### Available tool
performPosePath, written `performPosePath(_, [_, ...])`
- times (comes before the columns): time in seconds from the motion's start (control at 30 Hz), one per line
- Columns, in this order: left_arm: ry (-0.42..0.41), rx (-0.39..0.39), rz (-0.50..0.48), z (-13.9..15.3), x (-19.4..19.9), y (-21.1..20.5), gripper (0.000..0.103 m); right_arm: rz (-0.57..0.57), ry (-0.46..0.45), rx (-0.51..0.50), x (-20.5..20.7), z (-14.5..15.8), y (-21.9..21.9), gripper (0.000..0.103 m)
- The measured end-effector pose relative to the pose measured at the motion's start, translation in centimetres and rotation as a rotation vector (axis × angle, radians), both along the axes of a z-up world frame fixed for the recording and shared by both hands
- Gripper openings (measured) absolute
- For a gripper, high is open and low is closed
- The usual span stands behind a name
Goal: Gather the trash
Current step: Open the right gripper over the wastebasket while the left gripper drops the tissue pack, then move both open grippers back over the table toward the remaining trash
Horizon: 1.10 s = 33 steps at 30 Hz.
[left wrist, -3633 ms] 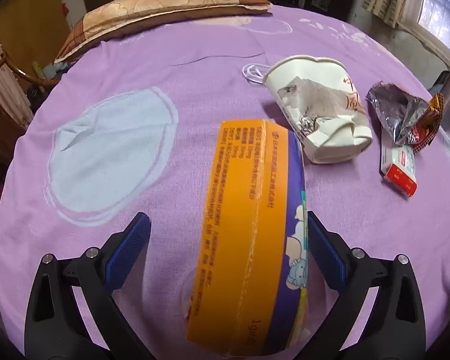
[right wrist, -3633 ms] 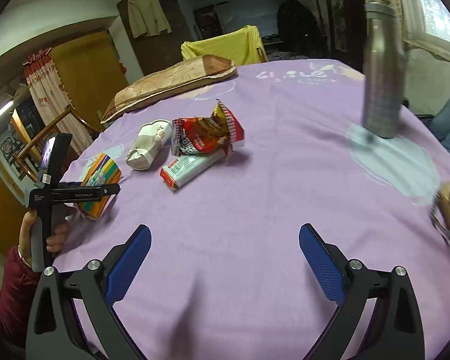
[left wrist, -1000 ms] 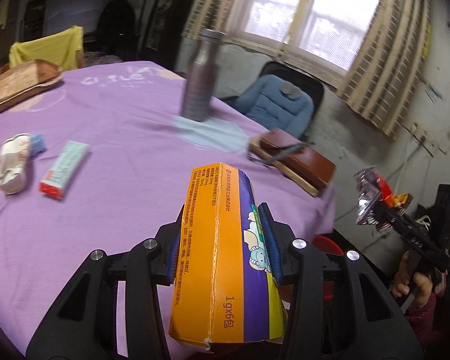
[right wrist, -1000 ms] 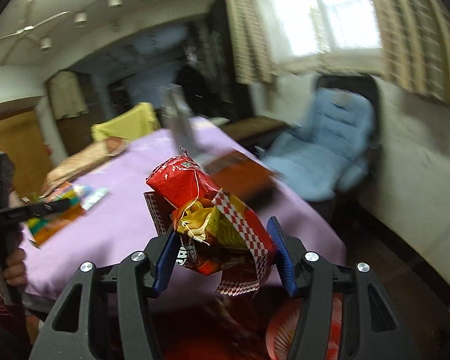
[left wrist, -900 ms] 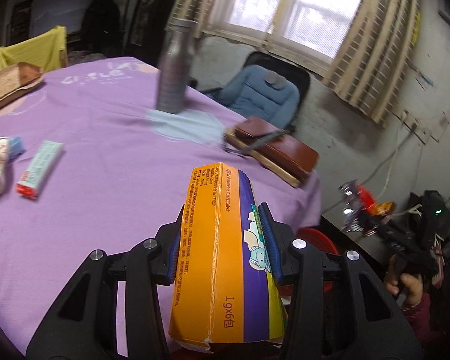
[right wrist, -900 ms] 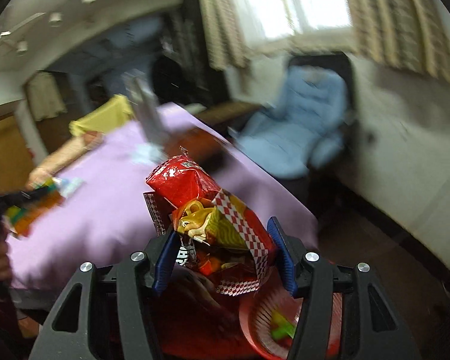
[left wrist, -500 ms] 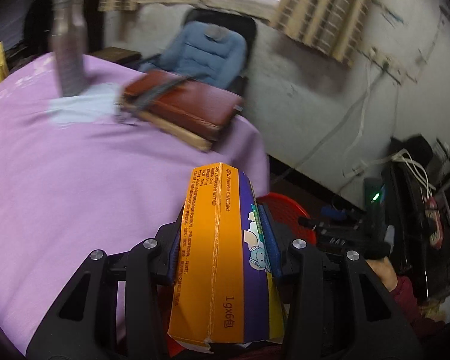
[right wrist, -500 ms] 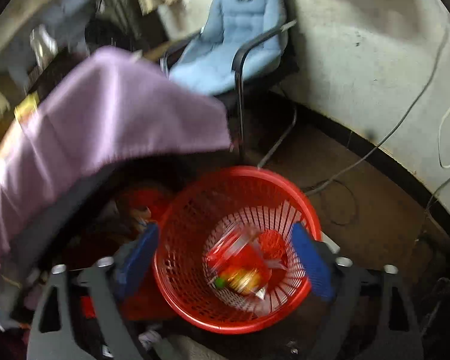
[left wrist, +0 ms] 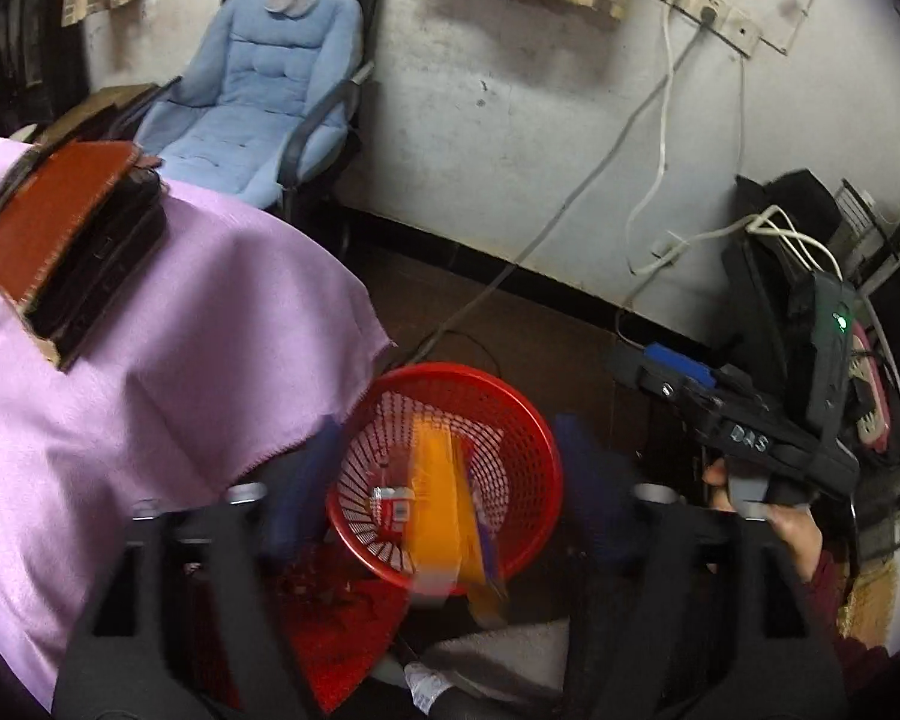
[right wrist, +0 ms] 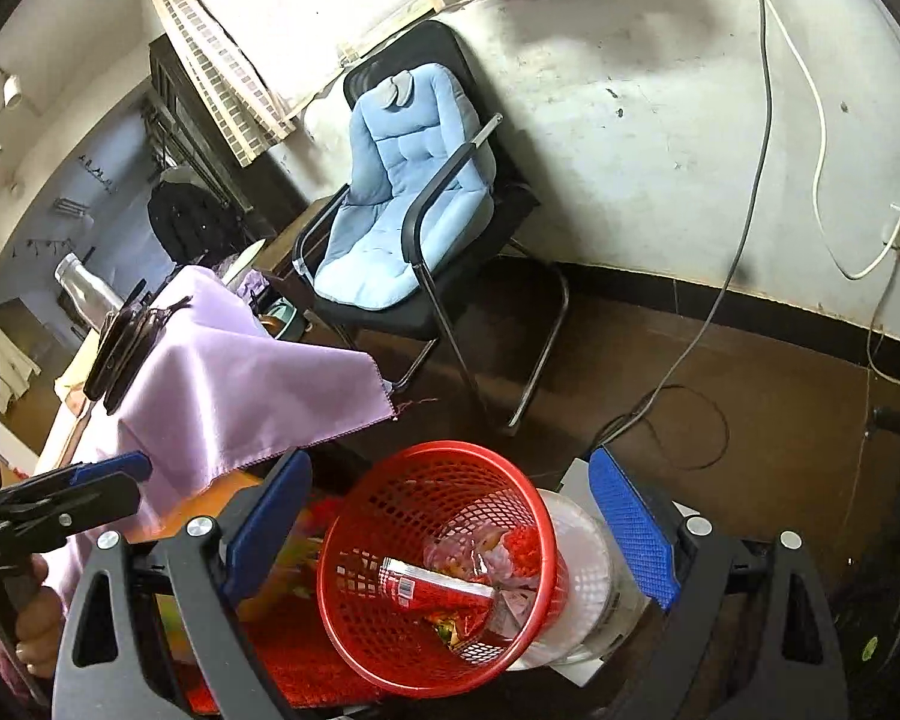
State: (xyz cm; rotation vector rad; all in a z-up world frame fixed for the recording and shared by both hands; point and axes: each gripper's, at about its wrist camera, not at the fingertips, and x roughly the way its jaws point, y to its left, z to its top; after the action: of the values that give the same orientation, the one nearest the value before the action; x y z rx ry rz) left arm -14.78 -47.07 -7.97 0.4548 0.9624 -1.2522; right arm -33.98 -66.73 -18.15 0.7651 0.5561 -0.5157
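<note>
While both jaws gape wide, orange box (left wrist: 444,516) blurs between left jaws, over red basket (left wrist: 528,420).

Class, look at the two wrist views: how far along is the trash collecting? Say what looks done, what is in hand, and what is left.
Done: a red snack wrapper lies in the red basket beside the table. In hand: nothing is gripped; the left tongs stand open and the blurred orange box is dropping toward the basket. The right tongs are open too. Left: the tabletop is mostly out of view, so remaining trash cannot be judged.
</note>
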Motion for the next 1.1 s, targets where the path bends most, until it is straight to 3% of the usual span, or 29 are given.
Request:
performPosePath(0.23, [-0.029, -0.037, 0.072, 1.6, 1.5, 2.3, 0.084, 0.038, -0.015, -0.002, 0.9, 0.9, 1.4, 0.092])
performPosePath(0.43, [-0.064, -0.072, 0.151, 3.4, 3.1, 5.8, 0.085, 0.120, -0.028, -0.066, 3.2, 3.5, 4.5, 0.092])
performPosePath(0.73, [-0.108, -0.149, 0.303, 6.7, 5.9, 13.4, 0.090, 0.199, -0.103, -0.191, 4.7, 9.7, 9.6, 0.092])
performPosePath(1.1, [-0.197, -0.217, 0.549, 9.7, 9.4, 26.1, 0.094, 0.343, -0.183, -0.317, 7.1, 16.1, 17.1, 0.096])
